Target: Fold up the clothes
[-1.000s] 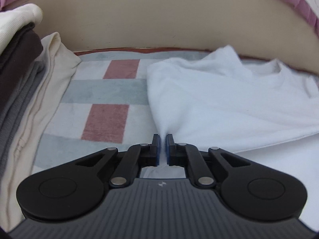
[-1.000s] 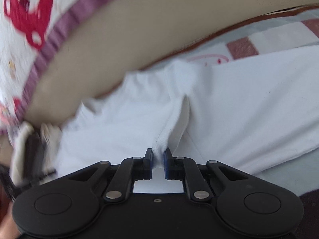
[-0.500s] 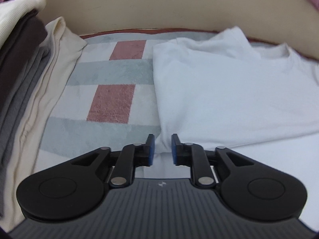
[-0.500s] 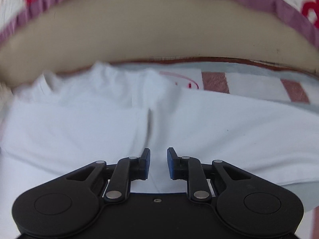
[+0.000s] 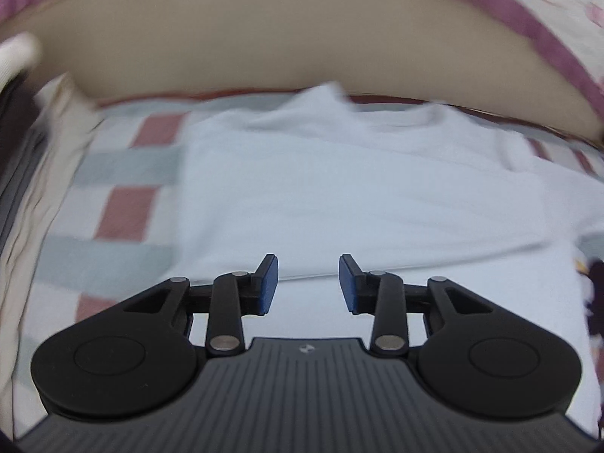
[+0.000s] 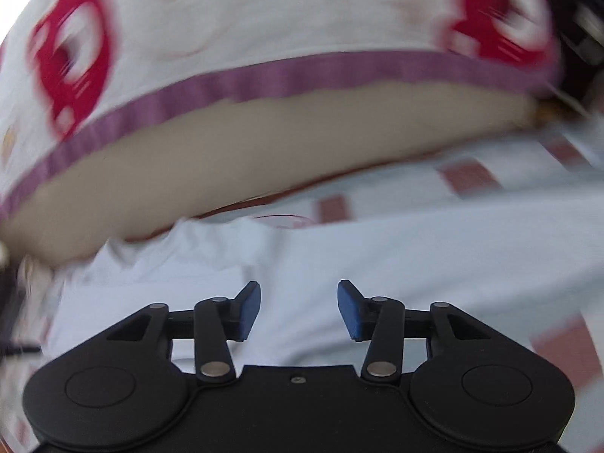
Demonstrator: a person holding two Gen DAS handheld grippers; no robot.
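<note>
My left gripper (image 5: 308,283) and right gripper (image 6: 298,309) both gape wide, holding nothing, over the white T-shirt (image 5: 358,196), which lies partly folded mid-blanket (image 5: 124,211). I'd square the folded edge before regripping. Stacked clothes (image 5: 26,173) crowd the blanket's left edge.

— What does the work lie on?

— A checked blanket (image 5: 124,204) of white, pale grey-green and dusty red squares, spread flat; a dark red edge runs along its far side.

— And behind that?

— A plain beige panel (image 5: 264,49), like a headboard or a padded wall, curving across both views. Over its top edge hangs a white cloth with a purple border (image 6: 287,75) and blurred red prints.

— The light?

— Soft and even, no hard shadows. The far right corner of the right wrist view is dark and unclear.
</note>
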